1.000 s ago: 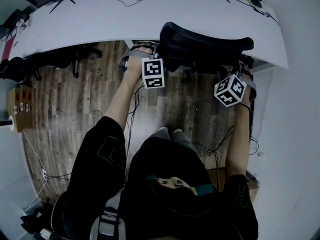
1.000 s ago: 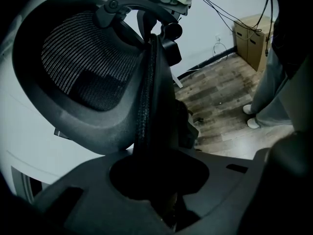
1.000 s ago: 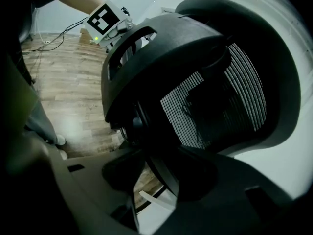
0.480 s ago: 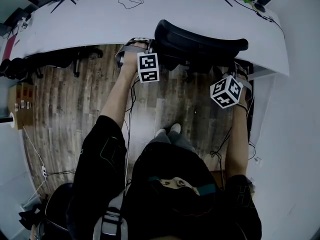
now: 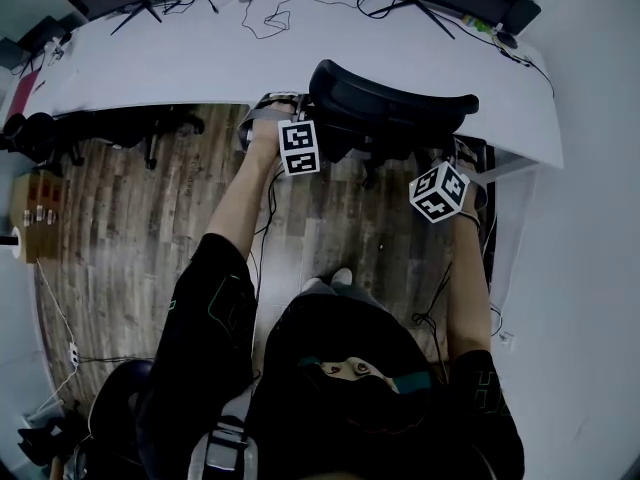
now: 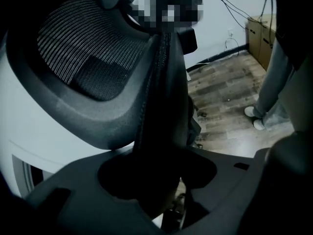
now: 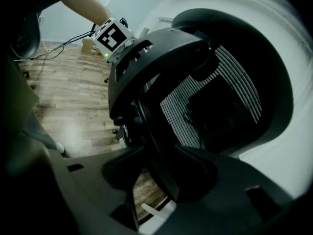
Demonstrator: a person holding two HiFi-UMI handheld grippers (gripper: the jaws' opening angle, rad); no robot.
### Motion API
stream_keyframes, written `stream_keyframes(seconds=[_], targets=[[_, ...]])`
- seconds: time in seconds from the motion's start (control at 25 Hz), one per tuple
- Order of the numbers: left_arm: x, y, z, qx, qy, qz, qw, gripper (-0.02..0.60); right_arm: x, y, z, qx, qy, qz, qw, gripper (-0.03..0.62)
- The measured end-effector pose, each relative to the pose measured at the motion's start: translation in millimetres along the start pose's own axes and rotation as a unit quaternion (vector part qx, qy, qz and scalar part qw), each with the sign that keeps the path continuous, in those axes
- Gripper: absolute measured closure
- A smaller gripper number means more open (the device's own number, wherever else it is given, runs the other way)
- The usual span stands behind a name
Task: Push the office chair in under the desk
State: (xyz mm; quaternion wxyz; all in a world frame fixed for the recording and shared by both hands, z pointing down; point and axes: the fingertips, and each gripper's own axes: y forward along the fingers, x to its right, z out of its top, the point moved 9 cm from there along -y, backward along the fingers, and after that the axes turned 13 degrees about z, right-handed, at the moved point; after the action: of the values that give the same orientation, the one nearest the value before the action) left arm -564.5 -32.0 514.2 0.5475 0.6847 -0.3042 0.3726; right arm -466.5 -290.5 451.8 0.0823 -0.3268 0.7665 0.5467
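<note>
Right arm (image 5: 468, 268) outstretched, hand-held gripper (image 7: 159, 177) agape

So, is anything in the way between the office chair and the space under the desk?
Nothing visible blocks it. The office chair has its backrest at the edge of the desk, though the space beneath the top is hidden. Another chair's base under the desk sits off to the left, clear of it.

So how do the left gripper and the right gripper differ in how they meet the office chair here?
The left gripper is at the left edge of the office chair's backrest, up near the desk; the right gripper is at the right edge, lower in the head view. The left gripper's jaws have just been opening; the right gripper's jaws stand wide. Shared: each has the backrest's edge between open jaws.
</note>
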Motion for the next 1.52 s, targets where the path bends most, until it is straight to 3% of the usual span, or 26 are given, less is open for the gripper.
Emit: stream_keyframes(seconds=[0.04, 0.16, 0.24, 0.36, 0.44, 0.52, 0.56, 0.64, 0.76, 0.84, 0.88, 0.92, 0.96, 1.04, 1.16, 1.28, 1.52], targets=[[0, -2, -1, -0.005, -0.016, 0.006, 0.9998, 0.34, -1, -2, 1, 0.012, 0.013, -0.002, 1.0, 0.394], [-8, -13, -9, -0.03, -0.07, 0.029, 0.9967, 0.331, -3, -15, 2, 0.054, 0.077, -0.001, 0.996, 0.331], [-11, -25, -13, -0.04, -0.096, 0.029, 0.9942, 0.324, -5, -28, 1, 0.077, 0.106, -0.004, 0.991, 0.34], [-14, -57, -9, -0.022, -0.137, 0.037, 0.9896, 0.33, -6, -51, -1, 0.132, 0.157, -0.014, 0.979, 0.355], [-23, -84, 1, 0.008, -0.189, 0.051, 0.9806, 0.361, -7, -64, -3, 0.186, 0.203, -0.025, 0.961, 0.383], [-36, -112, 12, 0.056, -0.261, 0.07, 0.9612, 0.42, -6, -77, -3, 0.238, 0.244, -0.038, 0.939, 0.414], [-44, -125, 17, 0.087, -0.307, 0.076, 0.9447, 0.435, -6, -85, -1, 0.265, 0.263, -0.045, 0.927, 0.435], [-58, -148, 26, 0.149, -0.408, 0.09, 0.8961, 0.482, -7, -101, 5, 0.32, 0.296, -0.06, 0.898, 0.476], [-72, -177, 27, 0.187, -0.55, 0.141, 0.8013, 0.572, -12, -122, 16, 0.397, 0.331, -0.081, 0.852, 0.588], [-70, -187, 26, 0.194, -0.632, 0.158, 0.733, 0.572, -18, -132, 23, 0.434, 0.349, -0.077, 0.827, 0.589], [-67, -190, 28, 0.205, -0.662, 0.154, 0.7043, 0.572, -22, -135, 24, 0.446, 0.36, -0.079, 0.816, 0.589], [-62, -192, 31, 0.215, -0.681, 0.144, 0.6846, 0.574, -26, -138, 23, 0.451, 0.374, -0.085, 0.806, 0.589], [-57, -194, 33, 0.22, -0.692, 0.134, 0.6744, 0.574, -31, -140, 21, 0.447, 0.389, -0.092, 0.8, 0.589], [-45, -197, 35, 0.214, -0.7, 0.118, 0.6706, 0.574, -39, -141, 18, 0.415, 0.413, -0.102, 0.804, 0.589], [-30, -201, 39, 0.207, -0.696, 0.099, 0.6799, 0.574, -49, -142, 16, 0.379, 0.422, -0.114, 0.815, 0.589], [-21, -210, 44, 0.218, -0.68, 0.096, 0.6929, 0.574, -58, -145, 20, 0.388, 0.419, -0.116, 0.813, 0.589], [-25, -223, 37, 0.225, -0.667, 0.115, 0.701, 0.574, -67, -149, 42, 0.407, 0.399, -0.109, 0.814, 0.589]])
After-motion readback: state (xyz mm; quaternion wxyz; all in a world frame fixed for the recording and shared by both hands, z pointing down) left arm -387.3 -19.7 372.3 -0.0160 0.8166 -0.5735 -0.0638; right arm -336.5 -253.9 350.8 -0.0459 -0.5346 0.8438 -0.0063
